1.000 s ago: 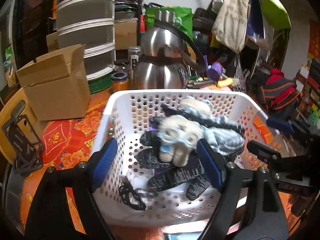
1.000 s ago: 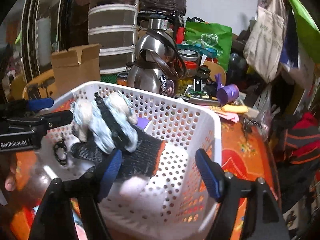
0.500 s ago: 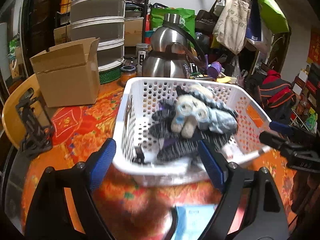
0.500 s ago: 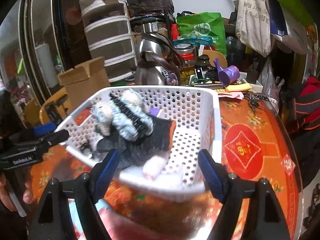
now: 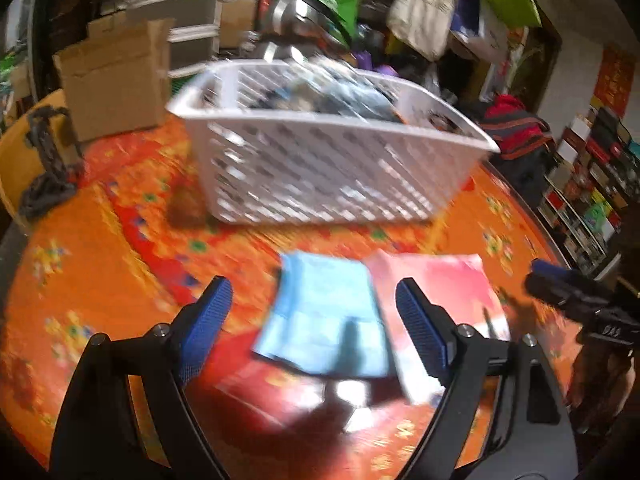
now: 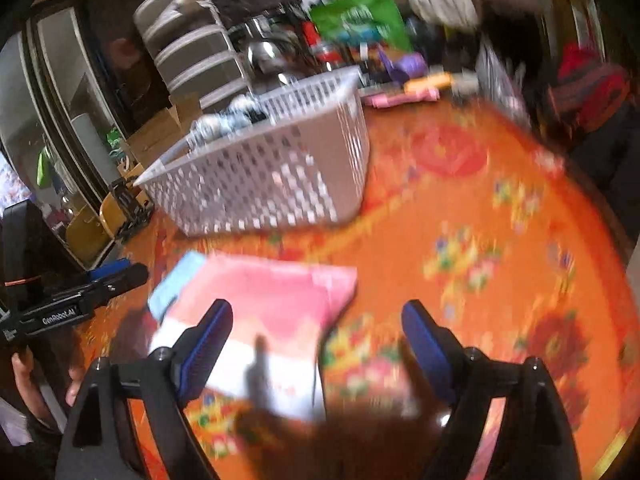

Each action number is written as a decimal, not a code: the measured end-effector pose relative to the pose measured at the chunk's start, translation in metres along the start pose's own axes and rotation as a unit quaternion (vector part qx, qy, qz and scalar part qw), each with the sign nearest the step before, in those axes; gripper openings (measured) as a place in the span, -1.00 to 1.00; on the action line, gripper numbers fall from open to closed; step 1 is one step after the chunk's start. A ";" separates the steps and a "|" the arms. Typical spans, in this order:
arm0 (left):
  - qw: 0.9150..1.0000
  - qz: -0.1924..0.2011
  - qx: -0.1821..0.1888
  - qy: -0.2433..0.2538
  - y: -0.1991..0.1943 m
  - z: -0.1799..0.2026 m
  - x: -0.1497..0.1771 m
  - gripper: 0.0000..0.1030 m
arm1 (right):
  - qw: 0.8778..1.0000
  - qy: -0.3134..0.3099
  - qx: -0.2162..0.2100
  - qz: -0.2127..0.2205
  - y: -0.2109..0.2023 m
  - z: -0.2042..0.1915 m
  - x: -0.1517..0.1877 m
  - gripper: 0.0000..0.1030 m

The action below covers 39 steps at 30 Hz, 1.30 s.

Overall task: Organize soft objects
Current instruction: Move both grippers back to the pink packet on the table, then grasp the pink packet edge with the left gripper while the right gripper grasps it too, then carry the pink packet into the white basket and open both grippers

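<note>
- My left gripper [image 5: 314, 322] has its jaws spread wide, nothing between the pads, hanging over the near edge of the blue cloth [image 5: 324, 316].
- My right gripper [image 6: 316, 344] has its jaws opening, nothing pinched; the left pad sits over the pink cloth [image 6: 264, 320], the right pad over bare tablecloth [image 6: 500, 248].
- The 2 cloths lie flat on the orange tablecloth, side by side and touching or overlapping at 1 edge, blue to the left of pink, both near me and in front of the white basket [image 5: 320, 168].
- The basket already holds a heap of knitted soft things [image 5: 332, 92], too blurred to name.
- Pink cloth: long axis runs from near me toward the basket, tilted a bit; far corner points right in the right wrist view.
- Blue cloth: roughly the same axis, short edge facing the basket.
- Risk 1: both views are smeared, so I could misjudge cloth edges and close on tablecloth instead, bunching it and dragging the basket.
- Risk 2: where the cloths meet, 1 pinch may lift both and the second falls off.
- Risk 3: both tools work close together, with the other one at frame edge in each view; they could knock.
- Risk 4: thin flat fabric gives the pads little to bite; a shallow grab may slip.
</note>
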State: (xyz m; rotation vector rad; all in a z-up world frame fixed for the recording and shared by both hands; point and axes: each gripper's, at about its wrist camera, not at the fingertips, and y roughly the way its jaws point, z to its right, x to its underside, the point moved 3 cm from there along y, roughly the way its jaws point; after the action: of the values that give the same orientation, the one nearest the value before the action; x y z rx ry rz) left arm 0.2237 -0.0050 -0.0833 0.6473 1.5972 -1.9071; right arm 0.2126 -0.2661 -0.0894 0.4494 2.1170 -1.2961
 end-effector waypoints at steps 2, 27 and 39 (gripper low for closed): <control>1.000 -0.014 0.010 0.010 0.009 0.017 0.008 0.60 | 1.000 0.014 -0.012 -0.002 0.001 0.006 0.009 0.63; 0.997 -0.020 0.042 0.055 0.024 0.079 0.033 -0.81 | 0.998 -0.048 0.002 -0.045 0.022 -0.025 0.025 -0.60; 0.996 0.020 0.068 0.059 0.002 0.068 0.040 -0.90 | 0.996 -0.089 0.022 -0.001 0.003 -0.039 0.029 -0.90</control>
State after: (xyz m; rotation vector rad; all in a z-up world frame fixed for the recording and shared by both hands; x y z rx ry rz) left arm 0.1951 -0.0764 -0.1003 0.8579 1.5228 -1.9917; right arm 0.1800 -0.2307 -0.0970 0.3352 1.9454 -1.3343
